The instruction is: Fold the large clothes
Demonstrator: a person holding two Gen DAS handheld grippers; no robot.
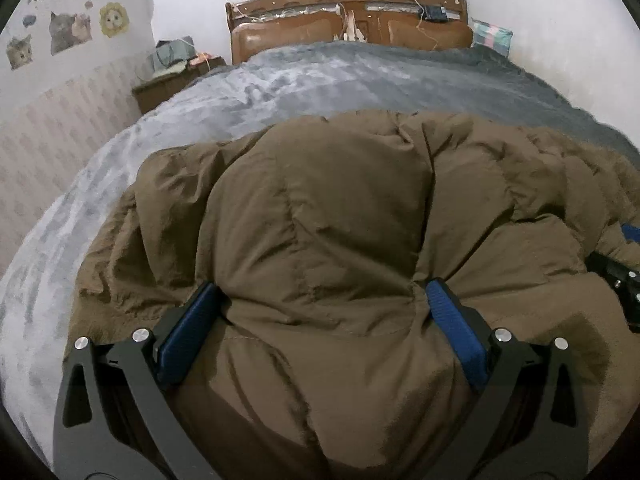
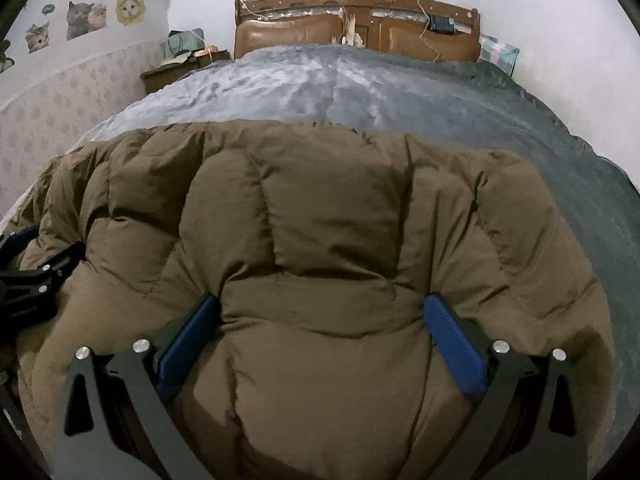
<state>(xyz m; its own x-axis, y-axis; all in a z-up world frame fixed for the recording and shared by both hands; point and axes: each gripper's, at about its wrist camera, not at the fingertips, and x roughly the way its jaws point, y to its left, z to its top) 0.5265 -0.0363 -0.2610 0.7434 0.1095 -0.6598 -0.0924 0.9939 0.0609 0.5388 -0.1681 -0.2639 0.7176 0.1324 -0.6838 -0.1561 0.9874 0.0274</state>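
left gripper (image 1: pixel 320 300): jaws wide, clamping fabric; right gripper (image 2: pixel 320 308): same

Brown puffer coat (image 1: pixel 320 220): matt woven cloth, quilted, wrinkled at the seams. Left gripper (image 1: pixel 320 300) and right gripper (image 2: pixel 320 308): matt black frame, bright metal screw heads, blue ribbed pads (image 1: pixel 452 320). Grey blanket (image 1: pixel 320 80): plush, soft pile with slight sheen. Headboard (image 1: pixel 348 12): glossy varnished wood, chipped and worn. Wall stickers (image 1: pixel 68 32): flat, printed.
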